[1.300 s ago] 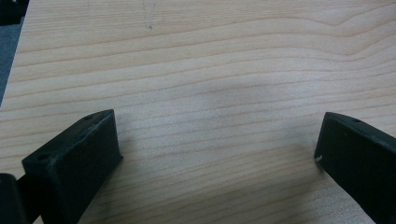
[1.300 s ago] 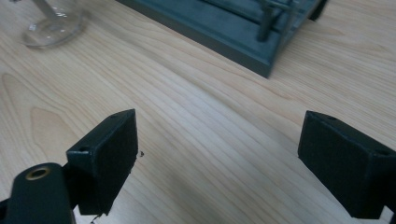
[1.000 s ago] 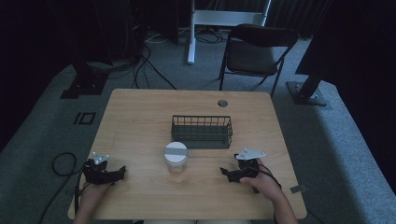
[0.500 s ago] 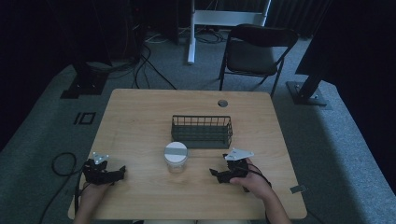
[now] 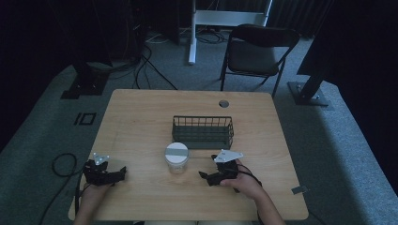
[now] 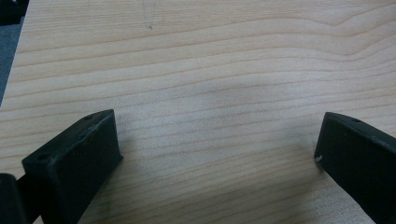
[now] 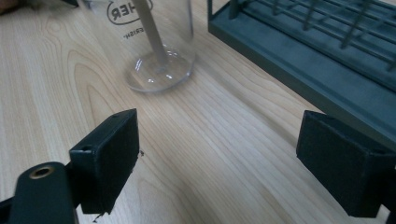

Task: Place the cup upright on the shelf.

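On the bench, the right gripper sits near the glass jar, fingers wide, w/ nothing held. Left gripper fingers wide too, empty.

On the one wooden table stand one clear glass jar with one white lid, and one dark wire basket. Two grippers are held over it, one in each hand: the left gripper and the right gripper, each with two black jaws (four jaws in all, set wide apart). One round hole sits in the tabletop. Behind the table, one folding chair
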Demonstrator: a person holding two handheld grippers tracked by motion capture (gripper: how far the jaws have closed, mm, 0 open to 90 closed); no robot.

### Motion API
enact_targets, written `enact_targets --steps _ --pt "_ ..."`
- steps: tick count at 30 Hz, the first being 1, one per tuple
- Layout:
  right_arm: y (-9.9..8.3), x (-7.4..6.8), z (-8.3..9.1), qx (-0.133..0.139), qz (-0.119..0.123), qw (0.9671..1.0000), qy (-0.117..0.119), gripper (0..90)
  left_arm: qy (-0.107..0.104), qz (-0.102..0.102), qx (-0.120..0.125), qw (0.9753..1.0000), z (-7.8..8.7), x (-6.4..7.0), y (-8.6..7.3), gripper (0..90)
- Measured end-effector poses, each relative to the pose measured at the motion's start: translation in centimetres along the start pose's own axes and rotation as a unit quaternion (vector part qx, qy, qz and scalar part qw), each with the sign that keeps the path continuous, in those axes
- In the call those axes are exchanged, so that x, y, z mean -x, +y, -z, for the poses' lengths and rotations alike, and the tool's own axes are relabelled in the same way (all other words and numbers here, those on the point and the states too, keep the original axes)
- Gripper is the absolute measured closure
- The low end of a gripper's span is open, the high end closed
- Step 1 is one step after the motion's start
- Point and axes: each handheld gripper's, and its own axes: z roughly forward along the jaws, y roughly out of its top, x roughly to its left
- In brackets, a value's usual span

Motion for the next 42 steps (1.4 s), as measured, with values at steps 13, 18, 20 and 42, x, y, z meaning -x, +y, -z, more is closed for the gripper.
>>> enact_targets --steps 13,18,20,42 --pt "1.7 -2.2 -2.2 0.020 0.018 0.9993 0.025 13.3 0.000 0.000 0.000 1.0000 0.0 0.0 0.0 0.2" --pt "2.2 -2.8 -2.9 0.027 0.021 0.9988 0.035 13.4 0.000 0.000 0.000 1.0000 0.0 0.0 0.0 0.2" --pt "2.4 -3.0 -3.2 0.031 0.022 0.9987 0.033 13.4 0.000 0.000 0.000 1.0000 0.0 0.0 0.0 0.2" --pt "3.7 -3.9 -5.4 0.061 0.017 0.9974 0.035 13.4 -0.001 -0.001 0.000 1.0000 0.0 0.0 0.0 0.2"
